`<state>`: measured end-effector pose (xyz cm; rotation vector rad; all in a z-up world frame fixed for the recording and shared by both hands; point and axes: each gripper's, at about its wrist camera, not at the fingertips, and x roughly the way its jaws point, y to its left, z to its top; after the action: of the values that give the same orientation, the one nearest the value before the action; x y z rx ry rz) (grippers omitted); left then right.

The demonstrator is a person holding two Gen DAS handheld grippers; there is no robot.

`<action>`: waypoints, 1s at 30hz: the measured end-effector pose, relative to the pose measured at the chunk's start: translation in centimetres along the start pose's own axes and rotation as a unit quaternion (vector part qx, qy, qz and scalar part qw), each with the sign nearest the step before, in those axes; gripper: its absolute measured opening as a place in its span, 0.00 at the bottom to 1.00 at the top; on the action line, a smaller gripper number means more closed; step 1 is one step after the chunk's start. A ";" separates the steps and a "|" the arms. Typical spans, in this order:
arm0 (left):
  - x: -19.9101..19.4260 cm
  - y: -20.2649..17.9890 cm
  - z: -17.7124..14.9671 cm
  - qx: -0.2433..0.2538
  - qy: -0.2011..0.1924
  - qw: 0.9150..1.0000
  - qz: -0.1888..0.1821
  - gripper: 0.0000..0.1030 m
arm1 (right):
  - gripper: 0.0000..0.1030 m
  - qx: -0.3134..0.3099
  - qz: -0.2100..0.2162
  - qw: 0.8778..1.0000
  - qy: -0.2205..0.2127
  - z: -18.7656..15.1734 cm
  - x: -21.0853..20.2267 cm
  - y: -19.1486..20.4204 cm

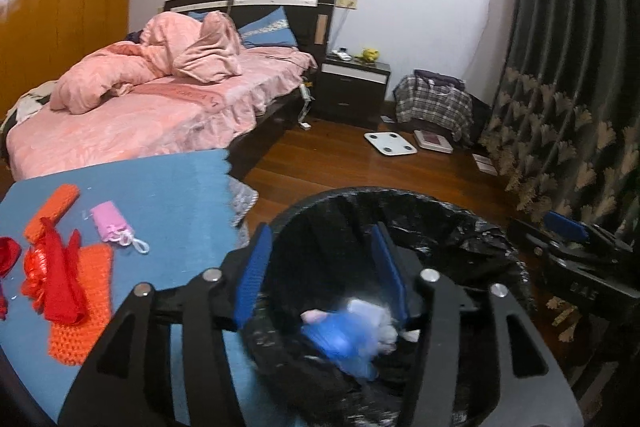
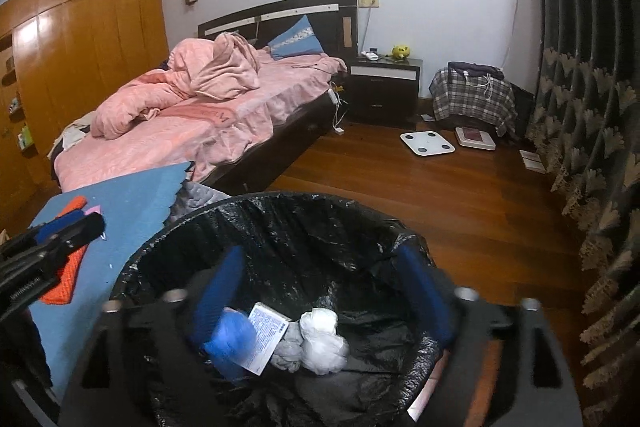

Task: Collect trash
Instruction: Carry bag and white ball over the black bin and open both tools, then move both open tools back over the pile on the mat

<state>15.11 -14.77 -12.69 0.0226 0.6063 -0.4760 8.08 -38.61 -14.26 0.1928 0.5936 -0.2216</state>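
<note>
A round bin with a black liner (image 1: 500,243) stands beside the table and fills the lower half of both views; its rim (image 2: 280,201) is right below me. My left gripper (image 1: 320,247) hangs open over the bin mouth, with nothing between its blue pads. Below it a blurred blue piece (image 1: 340,341) and white scraps lie inside the bin. My right gripper (image 2: 322,267) is open wide over the same bin. In the right wrist view, a blue wad (image 2: 230,341), a white printed box (image 2: 266,341) and crumpled white tissue (image 2: 322,343) lie inside it.
A blue-covered table (image 1: 168,195) sits left of the bin with orange knitted pieces (image 1: 80,311), red ribbon (image 1: 52,279) and a pink pouch (image 1: 108,227). Beyond are a pink bed (image 1: 160,107), a dark nightstand (image 1: 352,87), a white scale (image 1: 390,143) on the wood floor, and a curtain (image 1: 568,67) at the right.
</note>
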 end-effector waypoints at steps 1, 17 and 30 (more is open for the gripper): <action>-0.3 0.5 0.0 -0.002 -0.002 1.000 0.006 0.59 | 0.87 0.001 0.002 1.000 0.000 0.0 0.0 0.1; -5.8 13.2 -2.3 -0.070 -0.008 0.986 0.151 0.78 | 0.94 -0.052 0.109 0.993 0.015 0.5 1.8 12.0; -8.9 23.8 -4.7 -0.130 0.008 0.960 0.247 0.84 | 0.94 -0.104 0.181 0.978 0.025 0.9 4.7 22.4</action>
<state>16.55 10.99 -14.39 -0.0715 0.6485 0.0912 18.21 -18.07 -13.61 0.1013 0.6173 0.1981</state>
